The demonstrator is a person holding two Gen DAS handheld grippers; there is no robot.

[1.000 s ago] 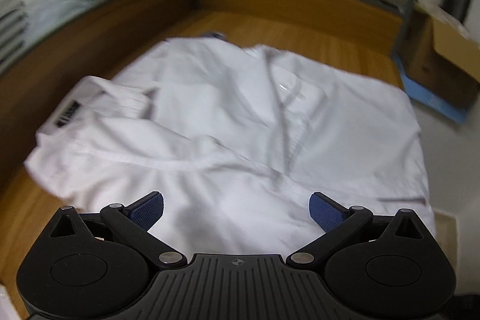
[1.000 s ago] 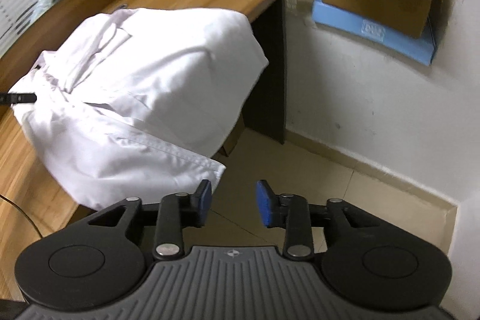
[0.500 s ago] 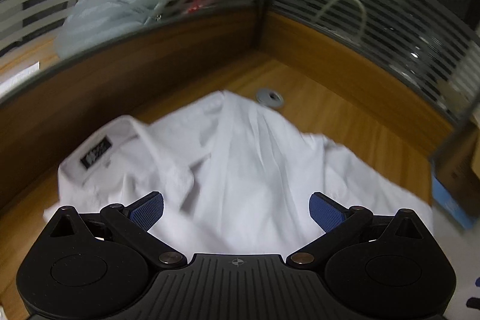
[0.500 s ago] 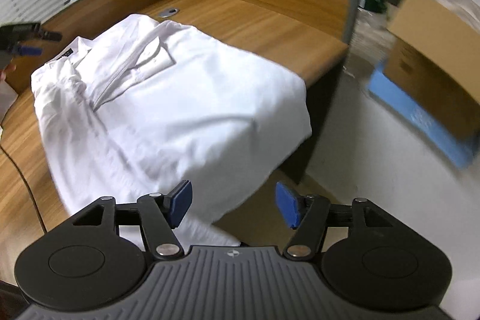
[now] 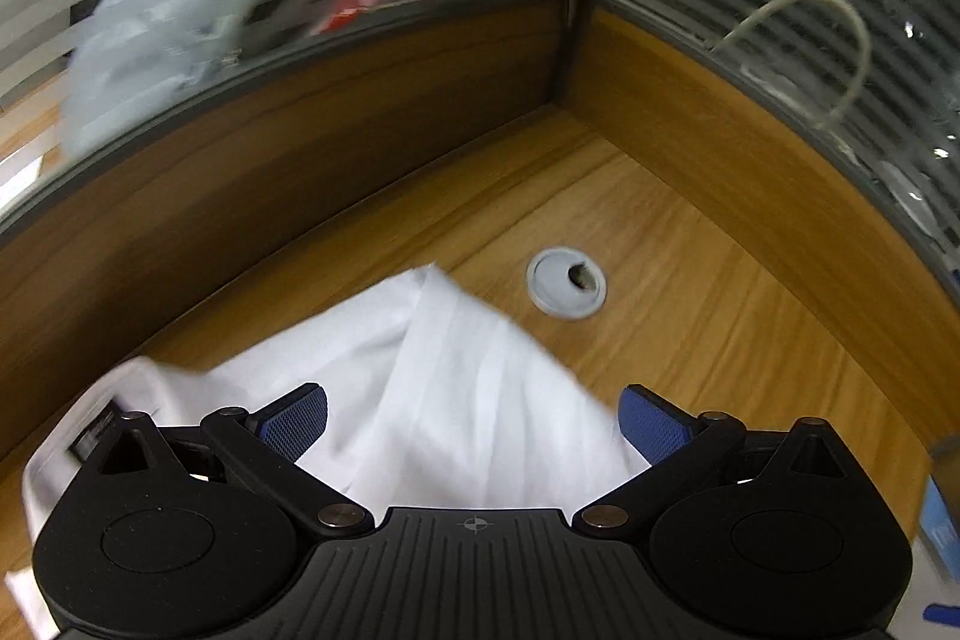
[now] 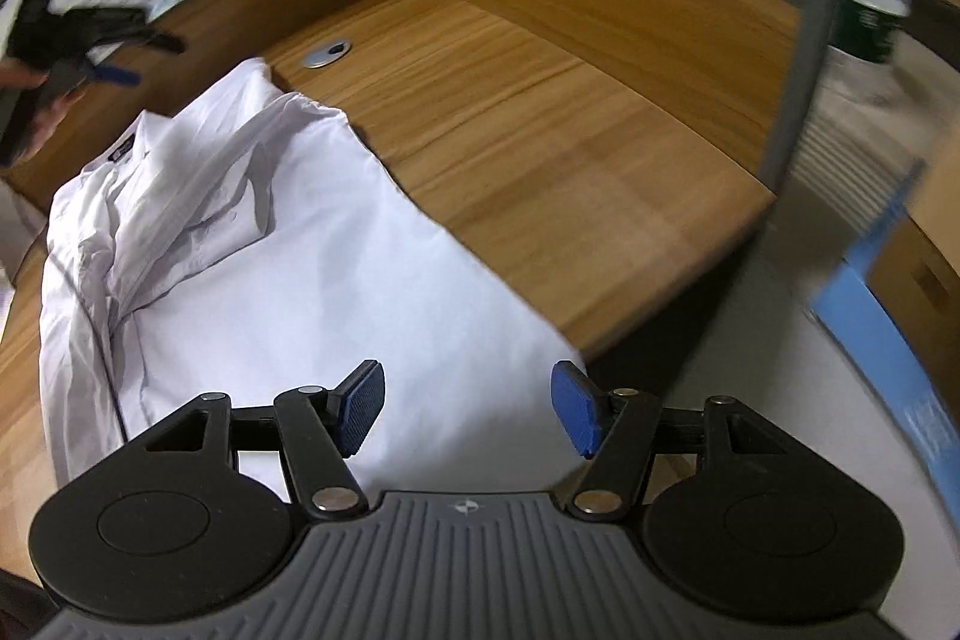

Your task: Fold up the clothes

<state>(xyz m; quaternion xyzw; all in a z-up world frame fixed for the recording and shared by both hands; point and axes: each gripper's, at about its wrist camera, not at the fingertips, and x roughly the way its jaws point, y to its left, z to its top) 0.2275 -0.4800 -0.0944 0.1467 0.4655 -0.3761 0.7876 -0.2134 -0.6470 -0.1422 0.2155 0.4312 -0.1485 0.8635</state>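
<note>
White cotton is filling the lower middle of both wrist views: the shirt [image 6: 288,280] is lying spread and rumpled on the wooden desk [image 6: 540,130], with nothing gripping it. Ahead of the left gripper [image 5: 474,424], whose blue pads [image 5: 294,424] are standing wide apart and holding nothing, the shirt's nearest corner is pointing toward the desk's back corner. Just beyond that corner and slightly right of the gripper's line, a grey cable grommet [image 5: 566,283] is sitting in the desktop, close to the cloth but apart from it. The collar with its dark label [image 5: 93,439] is showing at the gripper's lower left, partly hidden behind the left finger linkage.

The right gripper [image 6: 468,409] is likewise spread open and empty, hovering over the shirt's lower body panel where the fabric is draping past the desk's front edge. From this gripper, the collar is lying far ahead and to the left, with bunched folds running along the left side. To its right, a blurred blue and brown box [image 6: 900,328] is standing on the floor.
</note>
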